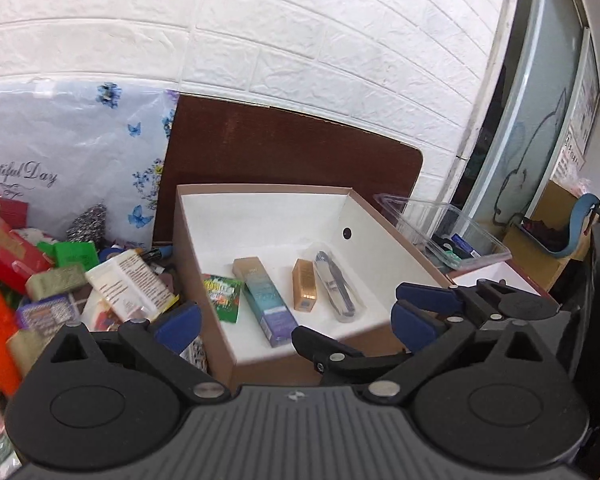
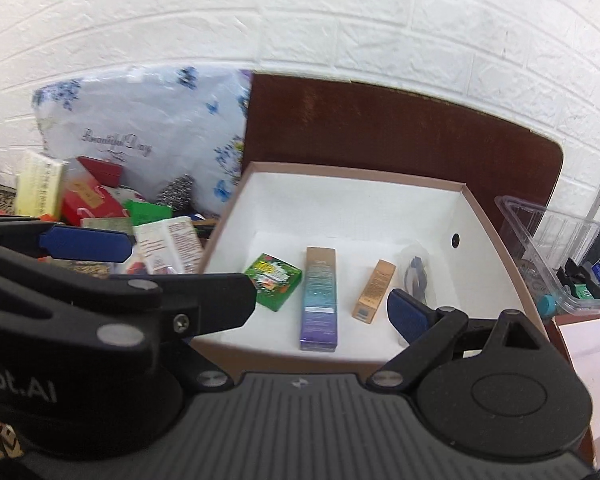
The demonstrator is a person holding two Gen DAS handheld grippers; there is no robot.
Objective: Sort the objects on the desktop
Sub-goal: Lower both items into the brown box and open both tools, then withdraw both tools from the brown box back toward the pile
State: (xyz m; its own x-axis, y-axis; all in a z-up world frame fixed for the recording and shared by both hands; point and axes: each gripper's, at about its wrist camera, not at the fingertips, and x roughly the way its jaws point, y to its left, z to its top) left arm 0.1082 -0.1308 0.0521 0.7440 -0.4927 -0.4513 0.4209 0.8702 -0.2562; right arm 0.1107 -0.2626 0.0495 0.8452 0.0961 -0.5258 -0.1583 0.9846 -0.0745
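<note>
An open cardboard box (image 1: 204, 264) with a white inside holds a green packet (image 1: 222, 297), a long teal-and-purple box (image 1: 265, 300), a small gold box (image 1: 305, 290) and a bagged dark tool (image 1: 336, 288). The same box (image 2: 496, 240) shows in the right wrist view with the green packet (image 2: 274, 276), teal box (image 2: 319, 300), gold box (image 2: 374, 291) and bagged tool (image 2: 416, 272). My left gripper (image 1: 296, 322) is open and empty at the box's near edge. My right gripper (image 2: 260, 300) is open and empty just above that edge; it also shows in the left wrist view (image 1: 416, 308).
A heap of mixed packets and boxes (image 1: 100, 280) lies left of the box, in front of a floral plastic bag (image 1: 72, 160). A clear plastic tub (image 1: 440, 232) with small items stands at the right. A dark wooden board (image 1: 292, 152) leans on the white brick wall.
</note>
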